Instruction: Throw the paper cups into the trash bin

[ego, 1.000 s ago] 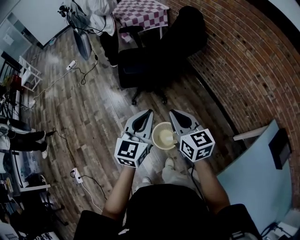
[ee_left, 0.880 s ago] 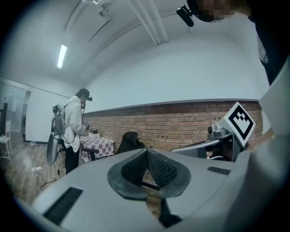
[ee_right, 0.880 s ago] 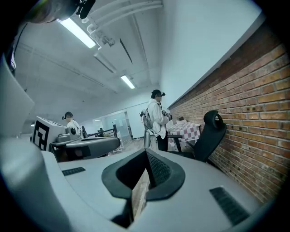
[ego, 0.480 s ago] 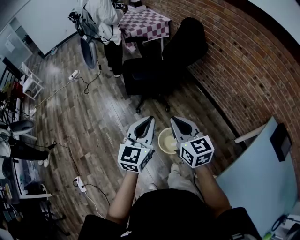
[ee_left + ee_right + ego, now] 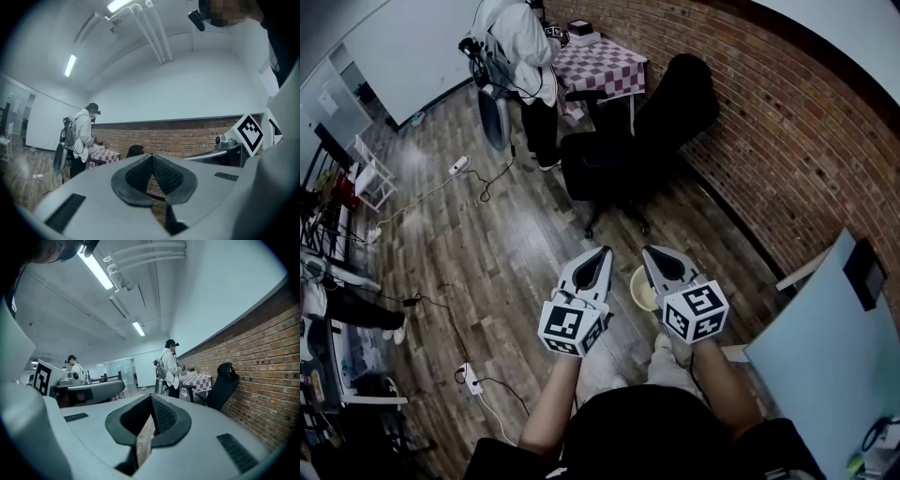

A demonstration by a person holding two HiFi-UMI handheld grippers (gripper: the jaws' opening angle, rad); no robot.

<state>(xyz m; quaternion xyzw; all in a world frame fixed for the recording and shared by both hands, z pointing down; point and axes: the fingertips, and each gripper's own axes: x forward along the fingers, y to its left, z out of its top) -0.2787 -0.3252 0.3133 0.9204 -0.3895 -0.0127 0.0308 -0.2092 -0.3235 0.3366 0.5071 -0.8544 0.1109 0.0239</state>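
A cream paper cup (image 5: 641, 289) hangs over the wooden floor between my two grippers, mouth upward. My right gripper (image 5: 653, 255) is shut on its rim; in the right gripper view a thin strip of the cup wall (image 5: 144, 442) sits pinched between the pads of the right gripper (image 5: 151, 404). To the cup's left, my left gripper (image 5: 597, 255) is shut and holds nothing, and in the left gripper view the pads of the left gripper (image 5: 152, 161) meet with no gap. No trash bin shows in any view.
A black office chair (image 5: 642, 141) stands ahead by the brick wall (image 5: 787, 122). Behind it are a checked-cloth table (image 5: 602, 64) and a person in a white jacket (image 5: 520, 42). A power strip with cables (image 5: 469, 378) lies at left. A pale table (image 5: 825, 347) is at right.
Both grippers and the cup sit lower in the head view and closer to the body. The chair, table and standing person have shifted down and right. The cup stays in the right gripper.
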